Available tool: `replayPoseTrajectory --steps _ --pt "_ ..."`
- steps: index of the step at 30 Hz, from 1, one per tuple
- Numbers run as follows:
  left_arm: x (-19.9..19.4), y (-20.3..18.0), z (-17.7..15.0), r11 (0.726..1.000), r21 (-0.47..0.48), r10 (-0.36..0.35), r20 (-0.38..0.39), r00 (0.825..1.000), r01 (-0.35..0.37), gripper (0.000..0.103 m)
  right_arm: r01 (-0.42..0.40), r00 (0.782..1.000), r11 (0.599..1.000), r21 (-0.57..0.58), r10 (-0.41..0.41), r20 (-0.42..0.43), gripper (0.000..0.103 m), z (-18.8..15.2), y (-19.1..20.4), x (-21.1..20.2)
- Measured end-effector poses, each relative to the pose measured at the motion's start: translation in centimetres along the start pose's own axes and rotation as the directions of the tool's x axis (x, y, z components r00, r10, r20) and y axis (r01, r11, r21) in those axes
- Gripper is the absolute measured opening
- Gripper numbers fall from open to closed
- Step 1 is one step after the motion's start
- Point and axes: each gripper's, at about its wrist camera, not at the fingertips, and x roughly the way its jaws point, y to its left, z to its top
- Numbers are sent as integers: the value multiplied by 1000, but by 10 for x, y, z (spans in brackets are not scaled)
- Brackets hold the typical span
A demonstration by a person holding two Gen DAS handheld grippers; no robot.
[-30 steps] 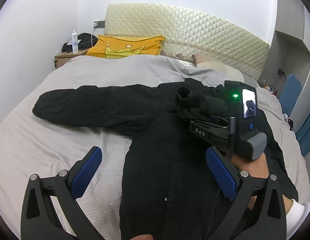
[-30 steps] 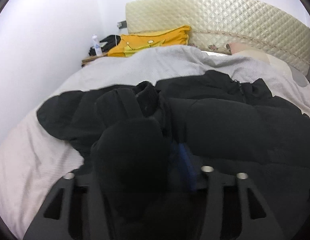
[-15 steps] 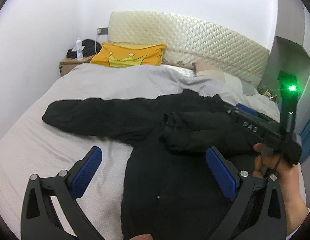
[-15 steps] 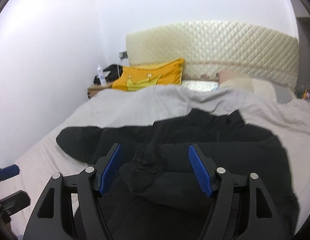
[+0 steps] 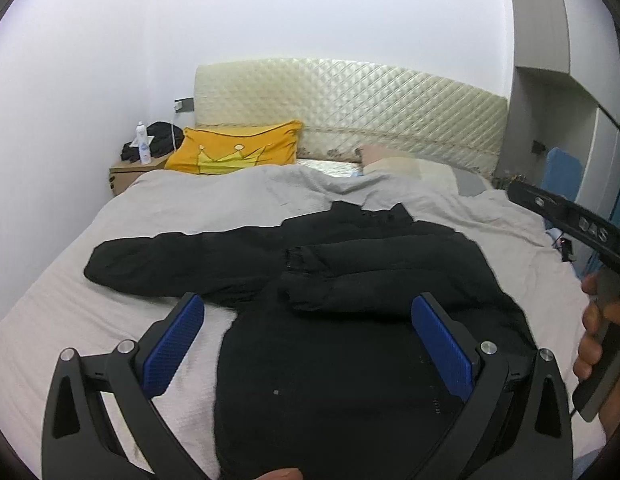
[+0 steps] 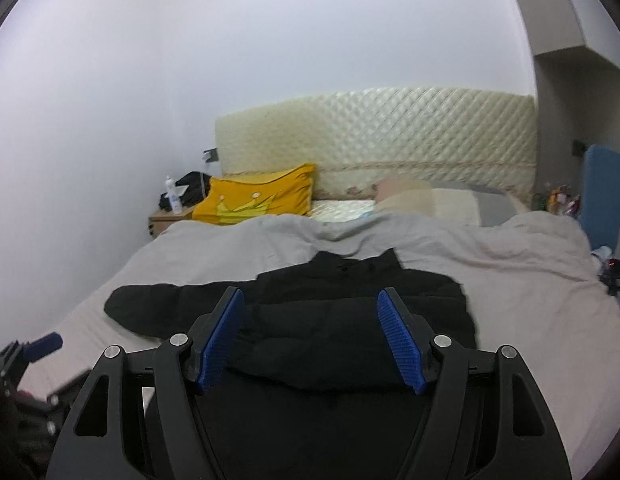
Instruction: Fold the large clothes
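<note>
A black padded jacket [image 5: 350, 320] lies flat on the grey bed cover [image 5: 229, 200]. Its left sleeve [image 5: 169, 256] stretches out to the left. Its right sleeve [image 5: 370, 280] lies folded across the chest. My left gripper [image 5: 310, 344] is open and empty above the jacket's lower body. My right gripper [image 6: 314, 336] is open and empty above the jacket [image 6: 330, 340], raised off it. The right gripper's body and the hand holding it show at the right edge of the left wrist view [image 5: 590, 280].
A yellow crown pillow [image 5: 233, 152] and a beige pillow [image 5: 398, 160] lie by the quilted headboard [image 5: 350, 108]. A bedside table [image 5: 129, 172] with a bottle [image 5: 143, 144] stands far left. A blue chair [image 6: 602, 192] stands at the right.
The right gripper let go of the right sleeve, leaving it folded across the chest, and pulled back and up to the right. The left gripper also rose and drew back.
</note>
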Motion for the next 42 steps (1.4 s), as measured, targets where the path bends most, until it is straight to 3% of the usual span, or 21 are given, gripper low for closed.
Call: replayPoseTrajectory --steps 13,27,34,42 --pt "-18 -34 -17 996 14 -92 51 994 92 103 59 995 998 -12 -58 81 68 -52 -34 -78" --pt "-5 -28 -29 995 -22 -101 41 994 102 103 81 992 997 14 -82 92 69 -94 -51 -95" --pt "8 -16 -42 990 -91 -108 19 994 109 103 90 993 995 34 -92 69 69 -114 -65 -94" --pt "13 -20 -48 993 -54 -108 15 994 109 103 71 995 996 57 -75 69 72 -126 -76 -92"
